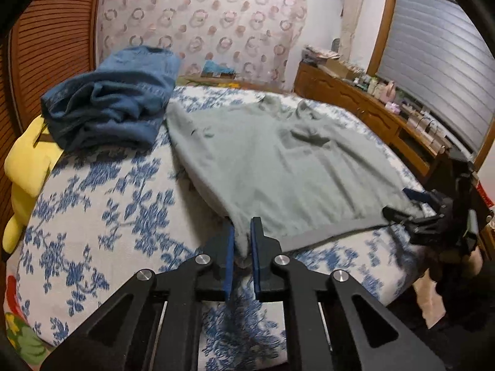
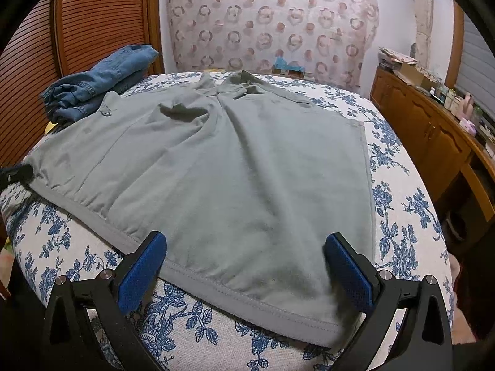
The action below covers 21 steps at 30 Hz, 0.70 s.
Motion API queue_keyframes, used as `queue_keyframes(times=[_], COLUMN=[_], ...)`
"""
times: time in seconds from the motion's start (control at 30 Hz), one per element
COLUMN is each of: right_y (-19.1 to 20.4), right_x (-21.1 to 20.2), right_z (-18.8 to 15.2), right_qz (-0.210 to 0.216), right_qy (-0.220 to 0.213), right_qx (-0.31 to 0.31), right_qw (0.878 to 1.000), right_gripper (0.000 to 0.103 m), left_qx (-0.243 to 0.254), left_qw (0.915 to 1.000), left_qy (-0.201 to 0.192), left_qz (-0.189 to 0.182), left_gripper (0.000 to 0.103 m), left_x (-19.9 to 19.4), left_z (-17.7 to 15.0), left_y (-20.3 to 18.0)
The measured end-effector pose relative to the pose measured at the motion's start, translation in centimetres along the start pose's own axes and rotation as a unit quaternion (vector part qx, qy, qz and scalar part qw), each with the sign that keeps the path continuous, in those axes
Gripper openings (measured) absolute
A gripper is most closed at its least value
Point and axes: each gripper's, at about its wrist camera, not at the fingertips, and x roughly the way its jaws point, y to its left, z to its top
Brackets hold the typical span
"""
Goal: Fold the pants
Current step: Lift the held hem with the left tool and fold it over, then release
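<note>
Grey pants [image 1: 278, 160] lie spread flat on the bed, waistband toward me; they also fill the right wrist view [image 2: 222, 167]. My left gripper [image 1: 242, 241] is shut on the near left corner of the waistband. My right gripper [image 2: 244, 266] is open, its blue pads [image 2: 349, 272] straddling the near right part of the waistband [image 2: 247, 303]; it shows at the right edge of the left wrist view [image 1: 433, 216]. The left gripper shows dimly at the left edge of the right wrist view [image 2: 15, 173].
The bed has a blue floral cover [image 1: 92, 216]. Folded blue jeans [image 1: 111, 105] lie at the far left, also in the right wrist view [image 2: 99, 80]. A yellow cushion [image 1: 27, 167] sits at the bed's left edge. A wooden cabinet [image 2: 433, 130] with clutter stands to the right.
</note>
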Motion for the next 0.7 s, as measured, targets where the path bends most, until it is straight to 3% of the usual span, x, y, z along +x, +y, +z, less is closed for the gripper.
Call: queue_keyframes(times=[0.2,0.4,0.7], right_y=[-0.7,-1.7,-2.6], right_x=[-0.8,-2.0,-2.9], right_z=[-0.2,-0.6,-1.3], right_qz=[0.013,0.013,0.026], right_qy=[-0.004,-0.005,-0.006], right_qx=[0.007,0.016,0.028], right_qw=[1.0,1.0,0.999], right_gripper=[0.083,0.056,0.05], left_qx=[0.013,0.037,0.064], left_qw=[0.9997,0.9985,0.9957], left_qy=[-0.016,-0.021,-0.022], left_qz=[-0.016,-0.034,-0.063], left_gripper=[0.008,0.007,0.006], left_x=[-0.2,0.6,1.6], left_z=[1.9,3.7,5.9], left_y=[-1.2,-2.9,-5.9])
